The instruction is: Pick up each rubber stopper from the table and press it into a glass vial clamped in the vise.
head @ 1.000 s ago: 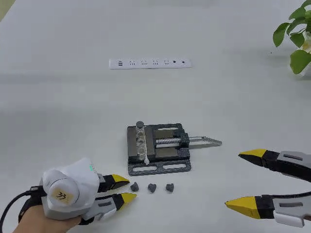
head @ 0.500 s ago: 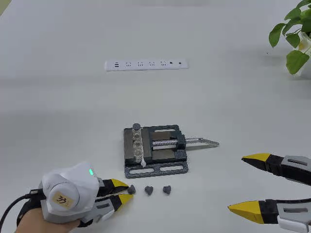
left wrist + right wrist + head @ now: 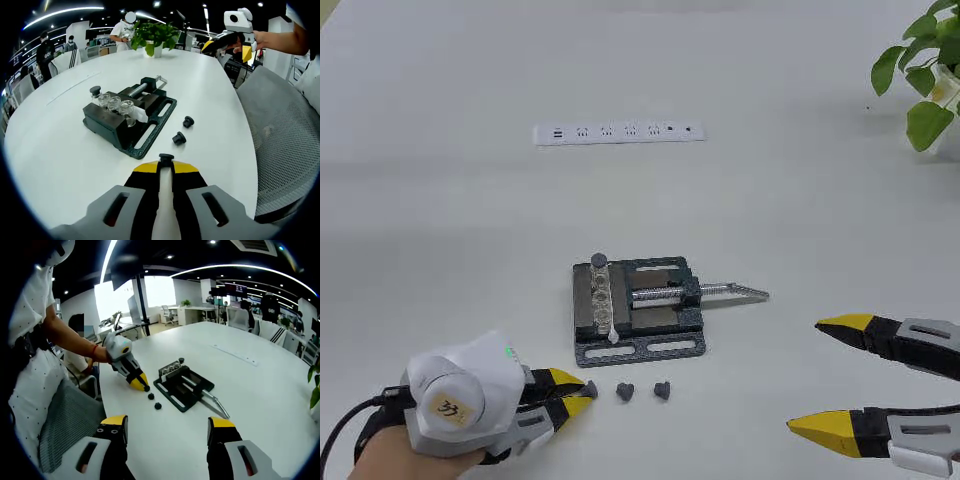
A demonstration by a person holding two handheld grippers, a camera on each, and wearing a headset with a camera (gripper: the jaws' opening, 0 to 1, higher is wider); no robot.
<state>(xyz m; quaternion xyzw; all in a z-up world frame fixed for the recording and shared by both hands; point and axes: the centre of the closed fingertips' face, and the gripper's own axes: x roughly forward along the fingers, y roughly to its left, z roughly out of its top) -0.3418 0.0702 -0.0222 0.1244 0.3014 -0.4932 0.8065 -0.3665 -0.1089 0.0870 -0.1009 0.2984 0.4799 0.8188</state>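
Observation:
A black vise [image 3: 655, 345] sits mid-table and clamps a row of glass vials [image 3: 604, 300]; the far vial carries a grey stopper [image 3: 599, 260]. My left gripper [image 3: 586, 392] is at the lower left, shut on a rubber stopper [image 3: 165, 159] at its yellow tips. Two more stoppers [image 3: 626, 391] [image 3: 662, 390] lie just right of it, in front of the vise. My right gripper [image 3: 830, 375] hovers open at the lower right, well away from the vise, with nothing between its jaws. The right gripper view shows the vise [image 3: 185, 385] and the left gripper [image 3: 135, 380] ahead.
A white power strip [image 3: 618, 132] lies at the back of the table. A potted plant [image 3: 920, 70] stands at the far right corner. A grey mesh chair [image 3: 280, 125] is beside the table edge.
My left gripper has moved forward to the leftmost stopper and shut on it. The right gripper has hardly moved.

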